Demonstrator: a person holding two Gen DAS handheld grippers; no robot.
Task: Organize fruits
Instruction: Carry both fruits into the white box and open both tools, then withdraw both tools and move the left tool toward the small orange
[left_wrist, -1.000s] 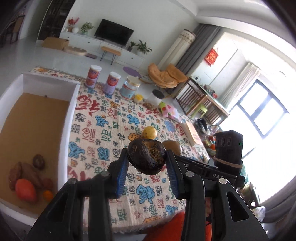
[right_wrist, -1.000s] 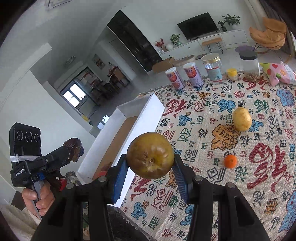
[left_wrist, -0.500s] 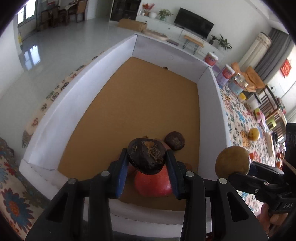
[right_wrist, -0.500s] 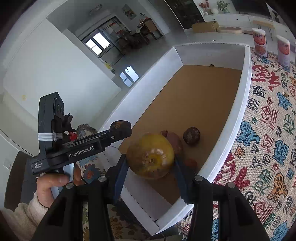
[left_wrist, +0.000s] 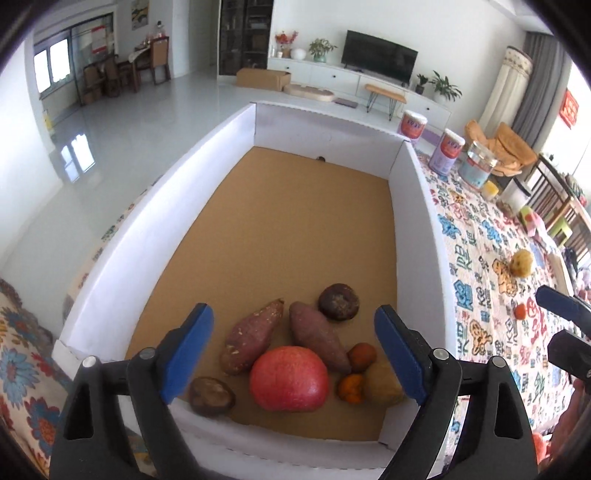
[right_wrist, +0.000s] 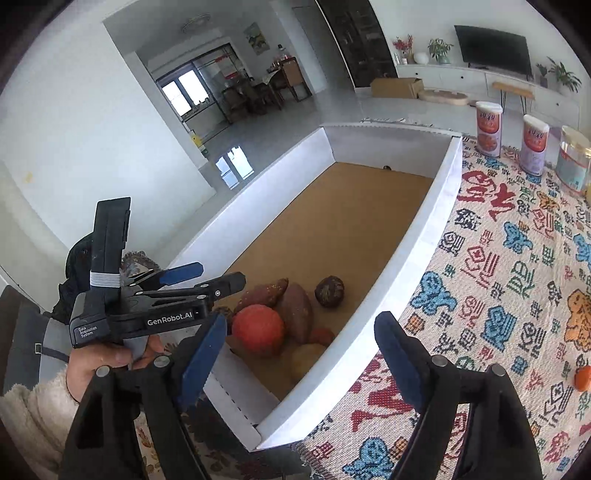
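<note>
A white box (left_wrist: 155, 229) with a brown floor holds several fruits in its near corner: a big red fruit (left_wrist: 290, 378), two sweet potatoes (left_wrist: 255, 339), a dark round fruit (left_wrist: 338, 301), a dark wrinkled fruit (left_wrist: 211, 395) and a yellow-brown fruit (left_wrist: 382, 382). My left gripper (left_wrist: 291, 347) hangs over them, its jaws opening with nothing between the pads. My right gripper (right_wrist: 301, 354) is over the box's near right wall (right_wrist: 424, 251), its jaws also opening and empty, with the yellow-brown fruit (right_wrist: 310, 360) lying below. A yellow fruit (left_wrist: 521, 262) and a small orange (left_wrist: 520, 311) rest on the patterned cloth.
Two tall cans (right_wrist: 489, 129) and a glass jar (left_wrist: 478, 168) stand on the cloth behind the box. A hand in a fleecy sleeve (right_wrist: 33, 406) holds the left gripper (right_wrist: 207, 278) beside the box's left wall. The far half of the box floor is bare.
Both grippers swung from above the cloth to over the box and sank toward its near corner. Both let go: the dark wrinkled fruit and the yellow-brown fruit now lie in the box.
</note>
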